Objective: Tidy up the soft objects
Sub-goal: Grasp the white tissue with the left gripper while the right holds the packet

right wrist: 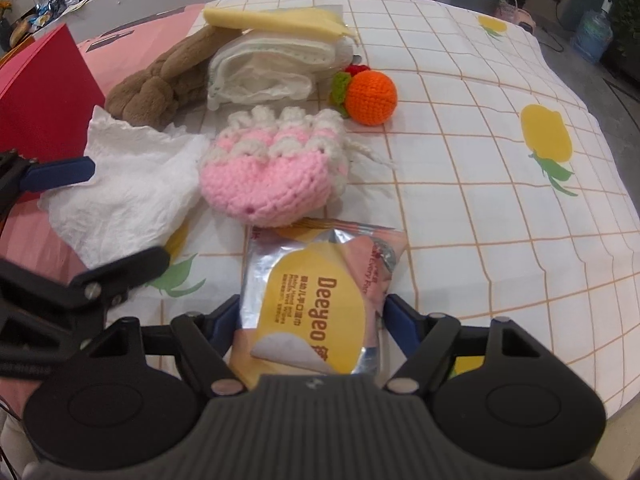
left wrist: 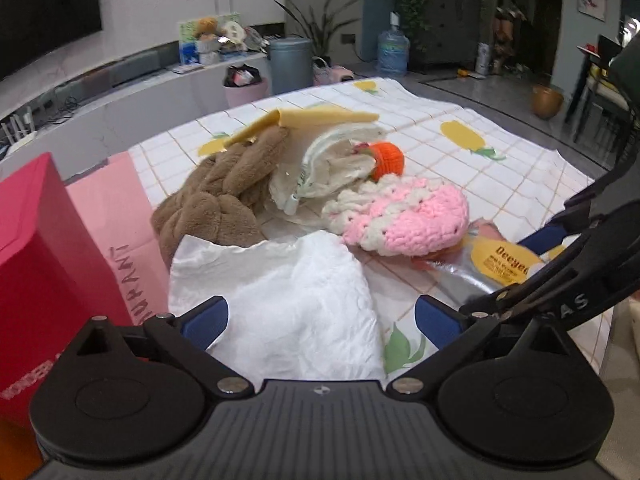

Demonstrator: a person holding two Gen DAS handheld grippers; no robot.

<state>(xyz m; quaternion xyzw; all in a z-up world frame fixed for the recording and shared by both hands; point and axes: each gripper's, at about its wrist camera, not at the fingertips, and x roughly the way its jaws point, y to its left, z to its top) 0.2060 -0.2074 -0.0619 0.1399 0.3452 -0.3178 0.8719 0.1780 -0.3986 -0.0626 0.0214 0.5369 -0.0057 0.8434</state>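
Observation:
Soft items lie on a checked cloth point(left wrist: 460, 152): a brown plush point(left wrist: 224, 196), a folded white diaper point(left wrist: 336, 160), a yellow sponge sheet point(left wrist: 320, 118), an orange crochet ball point(left wrist: 386, 158), a pink and white crochet pouch point(left wrist: 404, 216) and a crumpled white tissue point(left wrist: 280, 300). My left gripper point(left wrist: 320, 322) is open around the tissue's near edge. My right gripper point(right wrist: 310, 320) has its fingers on either side of a Deeyeo wipes packet point(right wrist: 316, 300), touching its sides. The same pouch point(right wrist: 272, 176), ball point(right wrist: 370, 98) and tissue point(right wrist: 128, 188) show in the right wrist view.
A red box point(left wrist: 36, 264) and a pink paper bag point(left wrist: 112, 216) stand at the left of the table. The right gripper's arm point(left wrist: 580, 272) crosses the left view's right side. Bins, a water jug and plants stand on the floor beyond.

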